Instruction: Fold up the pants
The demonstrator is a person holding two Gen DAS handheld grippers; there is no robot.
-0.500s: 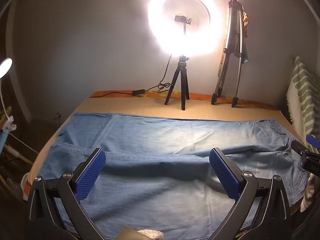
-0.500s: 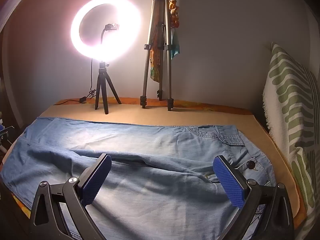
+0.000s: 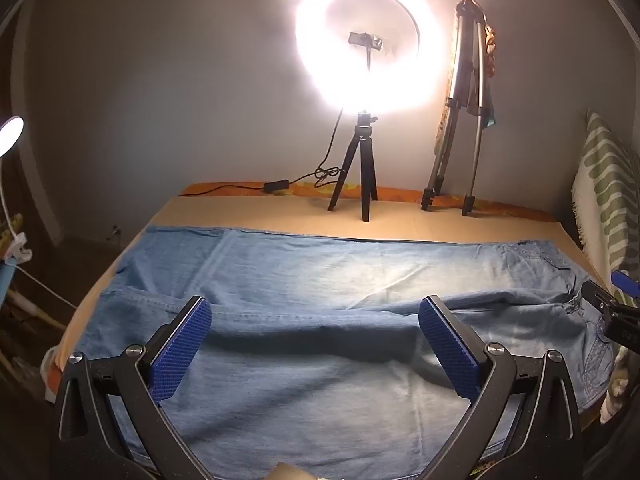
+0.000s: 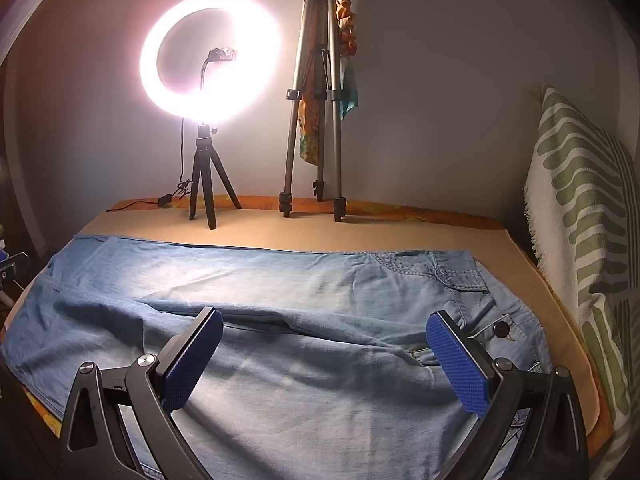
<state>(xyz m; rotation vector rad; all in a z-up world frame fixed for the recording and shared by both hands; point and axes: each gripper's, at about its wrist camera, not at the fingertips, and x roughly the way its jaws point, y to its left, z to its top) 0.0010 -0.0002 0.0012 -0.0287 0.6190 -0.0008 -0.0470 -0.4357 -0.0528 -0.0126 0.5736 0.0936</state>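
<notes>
Light blue denim pants [image 3: 320, 280] lie spread flat across the tan table, waistband to the right, legs to the left. They also show in the right wrist view [image 4: 280, 292], with the waist button [image 4: 500, 329] near the right finger. My left gripper [image 3: 316, 344] is open and empty, hovering over the near leg. My right gripper [image 4: 324, 354] is open and empty, hovering over the hip area. The right gripper's tip shows at the right edge of the left wrist view [image 3: 616, 312].
A lit ring light on a small tripod [image 3: 362, 184] and a folded silver tripod [image 3: 456, 152] stand at the table's far edge [image 3: 280, 220]. A green-striped cushion [image 4: 580, 240] leans at the right. A small lamp [image 3: 10, 136] shines at the left.
Both views have shifted very slightly; both grippers stay open over the pants. The pants have not moved.
</notes>
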